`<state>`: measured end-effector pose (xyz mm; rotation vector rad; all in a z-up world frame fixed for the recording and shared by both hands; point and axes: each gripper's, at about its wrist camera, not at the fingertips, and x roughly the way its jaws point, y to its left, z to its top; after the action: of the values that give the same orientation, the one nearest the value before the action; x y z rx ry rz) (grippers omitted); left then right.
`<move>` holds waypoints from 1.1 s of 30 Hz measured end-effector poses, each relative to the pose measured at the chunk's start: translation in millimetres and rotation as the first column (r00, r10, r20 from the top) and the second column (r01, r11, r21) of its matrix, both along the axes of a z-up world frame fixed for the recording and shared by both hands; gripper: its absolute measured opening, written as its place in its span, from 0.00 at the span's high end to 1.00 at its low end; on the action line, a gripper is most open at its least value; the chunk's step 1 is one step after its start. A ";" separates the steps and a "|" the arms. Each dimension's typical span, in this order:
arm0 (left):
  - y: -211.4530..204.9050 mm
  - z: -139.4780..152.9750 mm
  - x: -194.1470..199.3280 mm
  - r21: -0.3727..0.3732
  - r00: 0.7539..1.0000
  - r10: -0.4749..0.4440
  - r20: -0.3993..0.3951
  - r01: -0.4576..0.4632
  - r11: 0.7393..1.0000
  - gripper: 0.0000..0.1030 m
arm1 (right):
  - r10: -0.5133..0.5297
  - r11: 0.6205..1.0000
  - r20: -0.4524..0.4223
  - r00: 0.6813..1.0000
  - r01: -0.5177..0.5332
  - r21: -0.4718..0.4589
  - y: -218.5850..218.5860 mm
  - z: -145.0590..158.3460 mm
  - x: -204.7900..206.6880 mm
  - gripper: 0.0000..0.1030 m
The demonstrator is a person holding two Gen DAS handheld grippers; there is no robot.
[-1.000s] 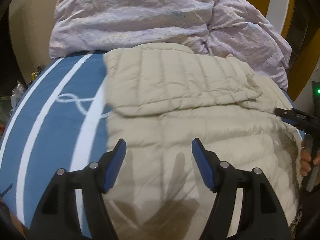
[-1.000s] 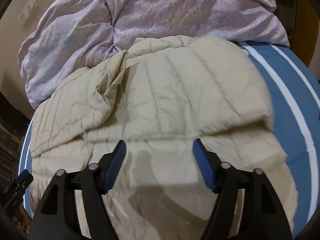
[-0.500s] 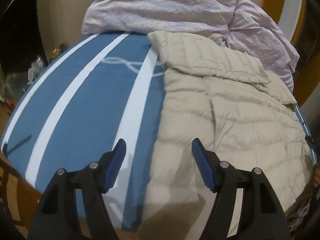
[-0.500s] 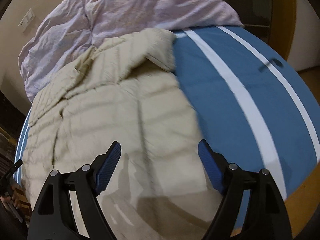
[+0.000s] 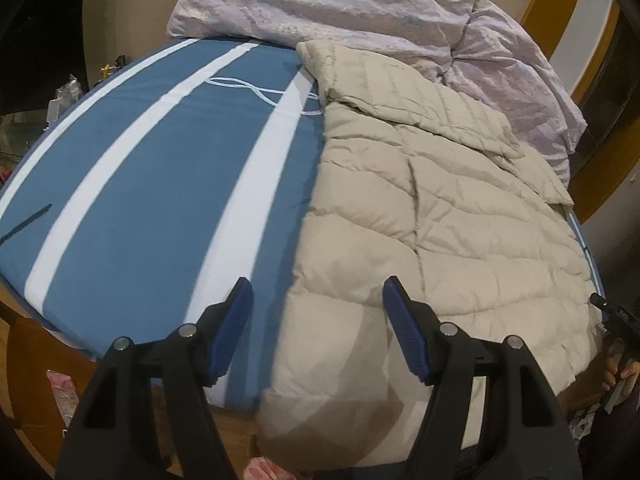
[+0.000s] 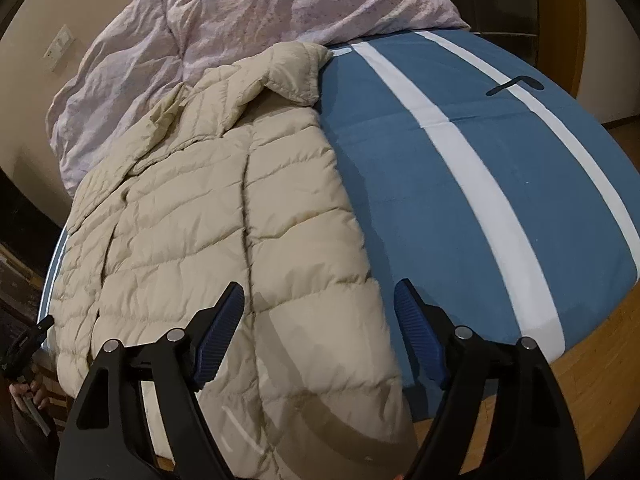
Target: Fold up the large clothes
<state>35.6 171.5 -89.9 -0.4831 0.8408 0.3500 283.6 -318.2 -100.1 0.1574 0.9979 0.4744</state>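
A beige quilted down jacket (image 5: 440, 220) lies flat on a blue bed sheet with white stripes (image 5: 160, 160), its hem hanging over the near bed edge. My left gripper (image 5: 317, 284) hovers open above the jacket's left hem edge, with sheet under one finger and jacket under the other. In the right wrist view the jacket (image 6: 200, 240) fills the left half. My right gripper (image 6: 319, 286) hangs over its right hem corner. Its jaws are closing, the corner lies below the gap, and the pads do not press on it.
A crumpled lilac duvet (image 5: 340, 0) is heaped at the head of the bed behind the jacket. A thin white cord (image 5: 256, 92) loops on the sheet. The wooden bed frame (image 6: 580, 360) runs along the near edge. Pink items (image 5: 60, 392) lie on the floor.
Both grippers have moved apart from over the jacket's middle: the left one to its left hem edge, the right one to its right hem corner. The right jaws widened, then narrowed a little.
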 end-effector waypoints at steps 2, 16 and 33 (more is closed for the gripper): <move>-4.1 -0.1 -0.8 -0.006 1.000 -0.010 0.007 0.010 1.000 0.38 | 0.024 1.000 0.000 1.000 -0.024 0.016 1.0 0.0 -4.3 0.33; -26.6 -1.2 -13.8 0.003 0.998 -0.055 0.010 0.055 0.998 0.63 | 0.089 0.994 0.015 0.996 -0.090 0.066 -10.0 -5.1 -26.3 0.69; -30.7 59.0 -2.4 0.083 0.990 -0.065 0.125 0.055 0.995 0.94 | 0.040 0.988 0.131 0.991 -0.059 0.145 -10.1 45.8 -20.2 0.89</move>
<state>33.1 140.8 -30.9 -0.4011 0.7133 0.2924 263.4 -328.4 -54.3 0.2330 0.8424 0.5976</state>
